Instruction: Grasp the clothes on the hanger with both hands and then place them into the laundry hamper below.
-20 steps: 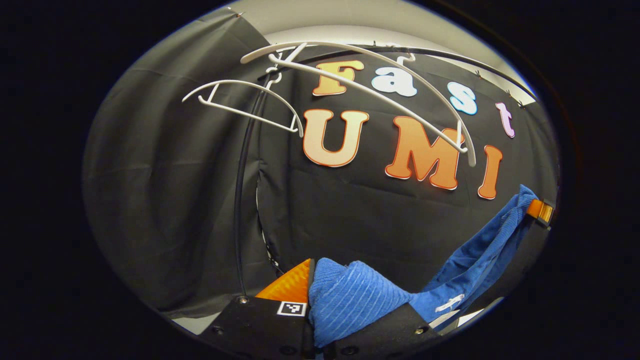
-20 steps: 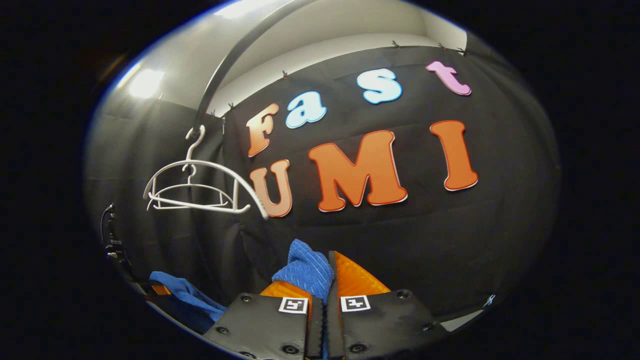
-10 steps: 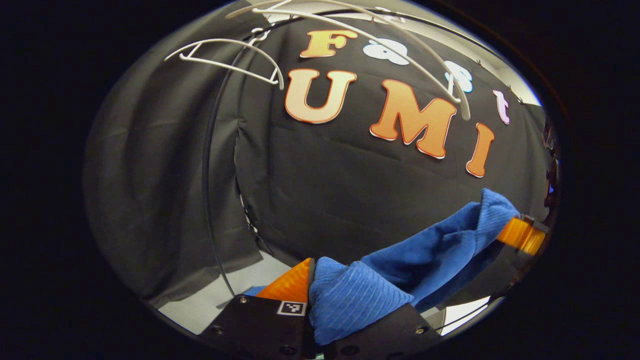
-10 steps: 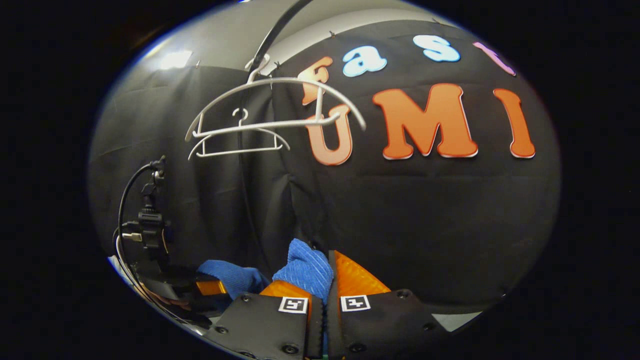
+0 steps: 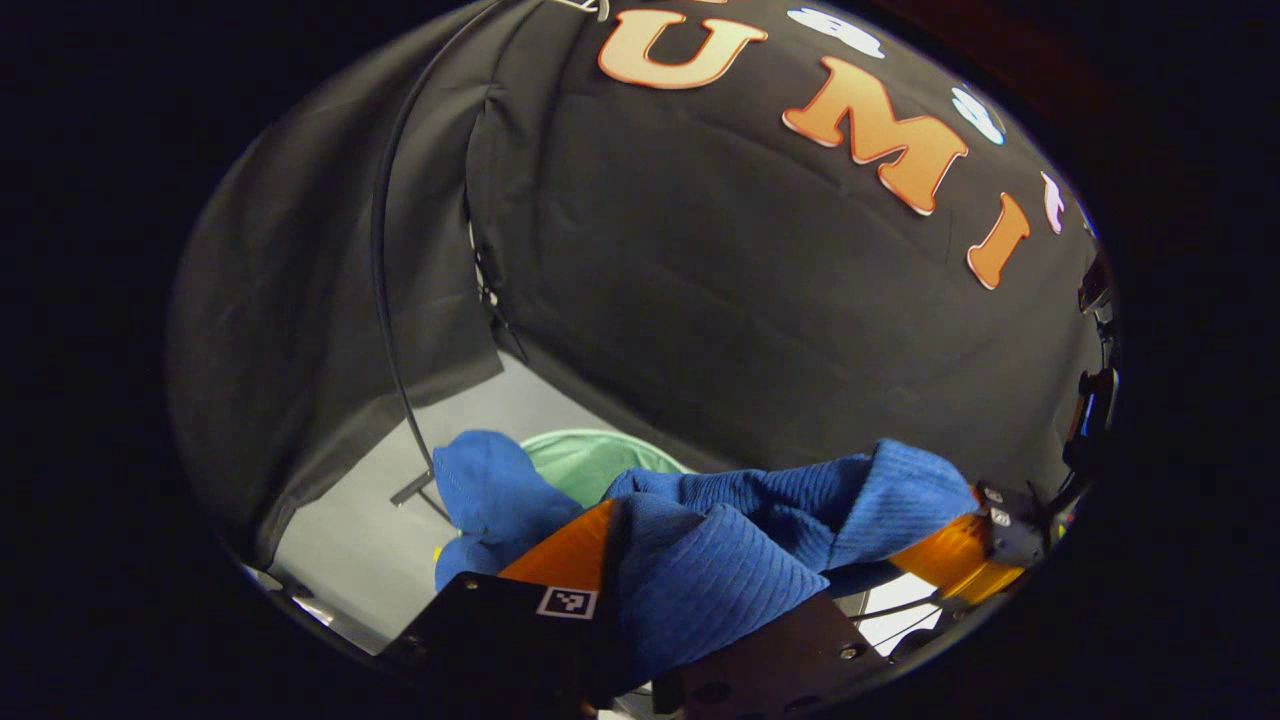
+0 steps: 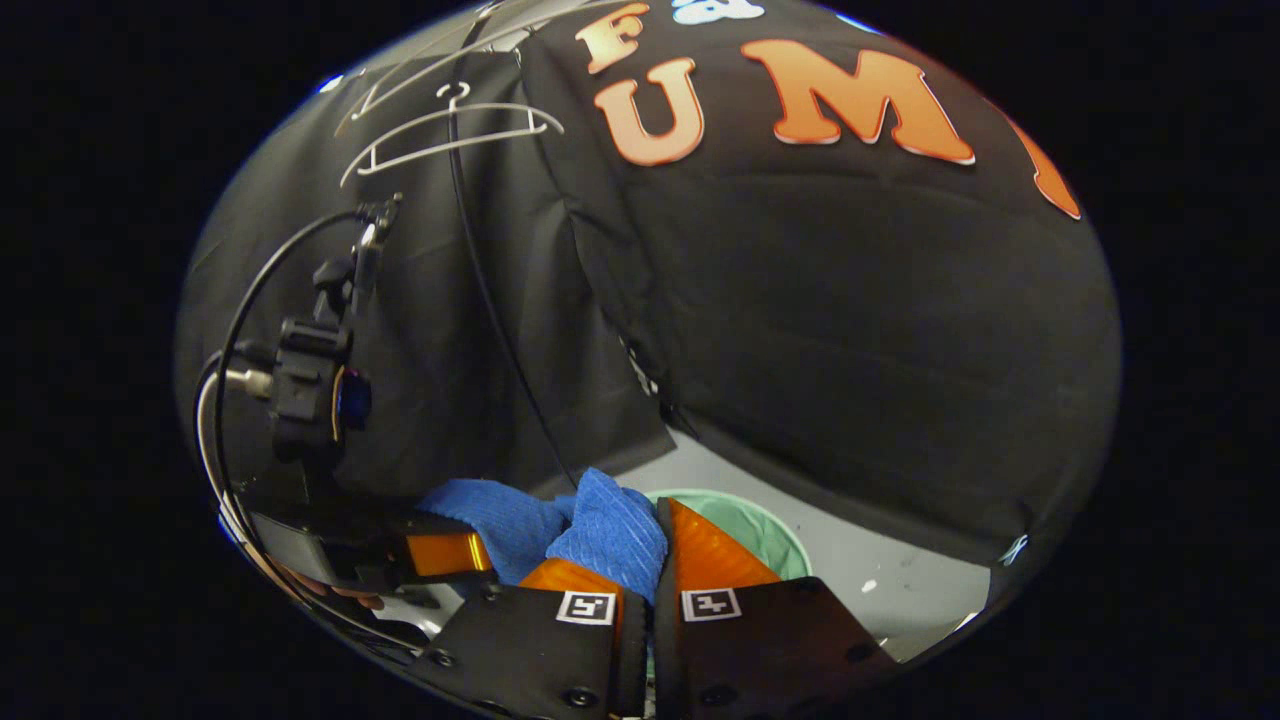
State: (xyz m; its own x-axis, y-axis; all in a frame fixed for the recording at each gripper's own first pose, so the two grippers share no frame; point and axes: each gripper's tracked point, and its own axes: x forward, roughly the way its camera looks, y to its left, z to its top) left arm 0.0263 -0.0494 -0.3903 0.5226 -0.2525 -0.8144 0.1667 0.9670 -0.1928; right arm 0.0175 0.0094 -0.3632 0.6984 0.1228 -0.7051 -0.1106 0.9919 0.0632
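Observation:
A blue ribbed garment [image 5: 720,575] is bunched between the fingers of my left gripper [image 5: 640,545], which is shut on it. The cloth stretches right to my right gripper [image 5: 955,560], seen farther off. In the right gripper view, my right gripper [image 6: 658,525] is shut on another fold of the blue garment [image 6: 612,530], and the left gripper [image 6: 440,553] holds the cloth at lower left. Below and beyond the cloth stands the pale green laundry hamper [image 5: 585,455], its rim [image 6: 775,530] partly hidden by the fingers. A loose end of the garment [image 5: 490,490] hangs over the hamper's left side.
Two bare white hangers [image 6: 450,130] hang on a thin black rail at the top. A black pole [image 5: 385,300] runs down to the pale floor [image 5: 370,550]. Black cloth walls stand close behind the hamper. The left gripper's camera and cable [image 6: 310,380] show at left.
Both grippers have come down and tilted downward with the blue garment. The hangers have slid up toward the top edge, and the green hamper and floor have come into sight.

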